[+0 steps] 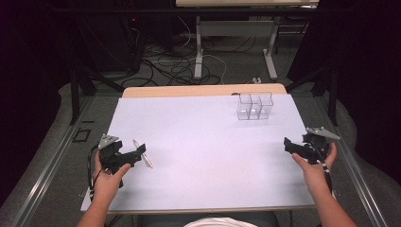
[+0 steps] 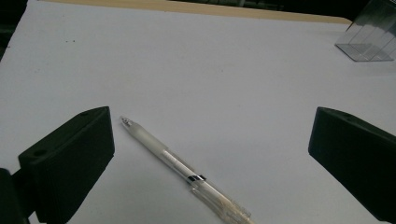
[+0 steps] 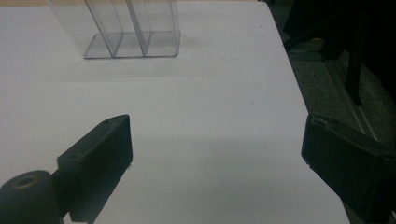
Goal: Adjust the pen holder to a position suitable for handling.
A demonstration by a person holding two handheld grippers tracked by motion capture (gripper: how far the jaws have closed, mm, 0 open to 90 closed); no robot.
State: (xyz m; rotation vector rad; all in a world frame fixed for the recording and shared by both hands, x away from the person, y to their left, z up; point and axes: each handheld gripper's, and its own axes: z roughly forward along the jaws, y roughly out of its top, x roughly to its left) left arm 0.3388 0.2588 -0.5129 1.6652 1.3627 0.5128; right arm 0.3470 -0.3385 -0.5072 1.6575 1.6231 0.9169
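One pen (image 2: 180,169) lay flat on the white table (image 1: 198,156), between the wide-apart jaws of our left gripper (image 1: 137,155) but untouched by them. We judged the work barely begun: the pen was not yet picked up, and the clear divided holder (image 1: 255,106) at the far right stood apparently empty. Our right gripper (image 1: 289,145), jaws also apart, held nothing. The pen's back end was cut off in the left gripper view.

A lab: floor cables (image 1: 165,66), dark curtains, bare white table (image 1: 198,142).
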